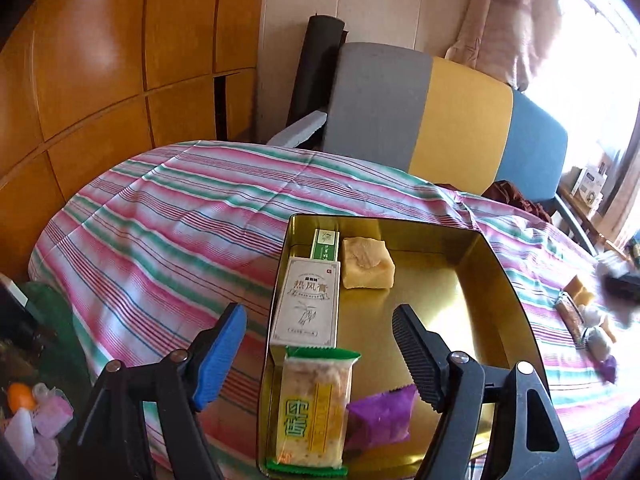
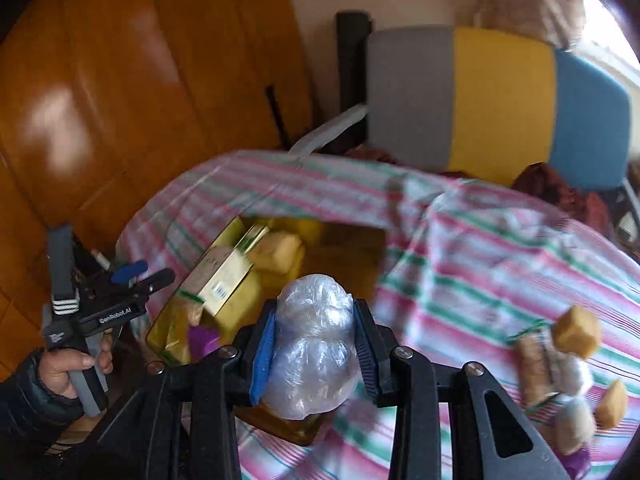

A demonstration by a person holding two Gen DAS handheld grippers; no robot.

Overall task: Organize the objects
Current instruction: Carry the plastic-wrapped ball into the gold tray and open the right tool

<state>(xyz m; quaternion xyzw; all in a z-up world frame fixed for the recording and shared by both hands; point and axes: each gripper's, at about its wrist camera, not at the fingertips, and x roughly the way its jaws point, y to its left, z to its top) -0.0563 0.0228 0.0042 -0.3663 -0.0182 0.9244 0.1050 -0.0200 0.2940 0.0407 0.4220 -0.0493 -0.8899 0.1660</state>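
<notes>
The right gripper (image 2: pixel 314 354) pinches a clear-wrapped bundle (image 2: pixel 314 340) above the gold tin (image 2: pixel 168 320) on the striped cloth (image 2: pixel 480 248), while the left gripper (image 1: pixel 320 356) stands spread and empty over that tin's near end.

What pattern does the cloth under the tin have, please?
The cloth has pink, green and white stripes, clearest in the left wrist view, around the tin.

"GenRobot.AI" on the left gripper (image 2: pixel 158 274), "热风膏" on white box (image 1: pixel 306 300) — other print unreadable
</notes>
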